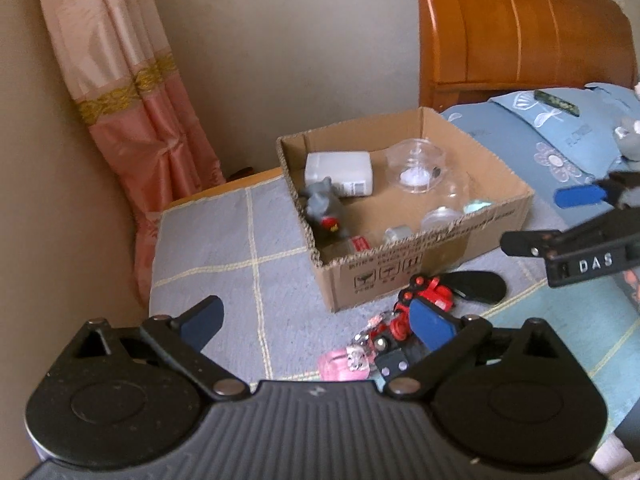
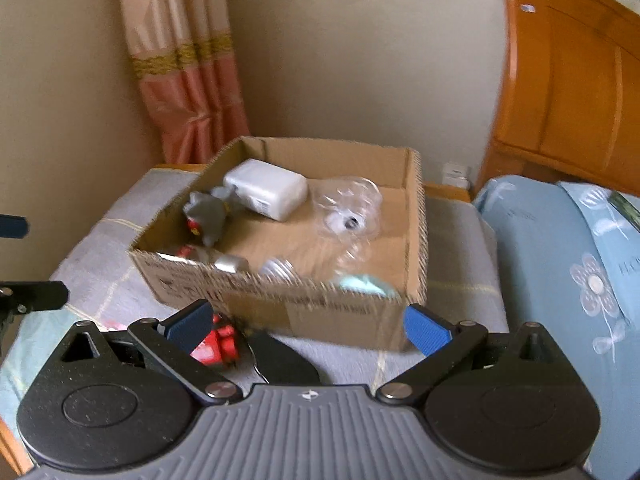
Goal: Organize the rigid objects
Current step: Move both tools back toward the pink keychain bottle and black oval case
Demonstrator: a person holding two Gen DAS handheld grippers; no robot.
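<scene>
An open cardboard box [image 1: 436, 258] [image 2: 348, 312] sits on a grey checked cloth. Inside lie a white block [image 1: 338, 172] [image 2: 266, 188], a grey toy figure [image 1: 322, 208] [image 2: 206, 216], clear plastic containers [image 1: 416, 164] [image 2: 348, 208] and small metal pieces. In front of the box lie a red toy [image 1: 430, 292] [image 2: 216, 344], a black oval object [image 1: 478, 286] [image 2: 280, 358] and a pink item [image 1: 344, 364]. My left gripper [image 1: 316, 324] is open and empty above the cloth. My right gripper [image 2: 308, 330] is open and empty before the box; it also shows at the right of the left wrist view [image 1: 540, 216].
A wooden headboard [image 1: 520, 28] [image 2: 568, 80] stands at the back right. A blue flowered pillow [image 1: 560, 140] [image 2: 560, 264] lies right of the box. A pink curtain [image 1: 132, 92] [image 2: 188, 60] hangs at the back left against a beige wall.
</scene>
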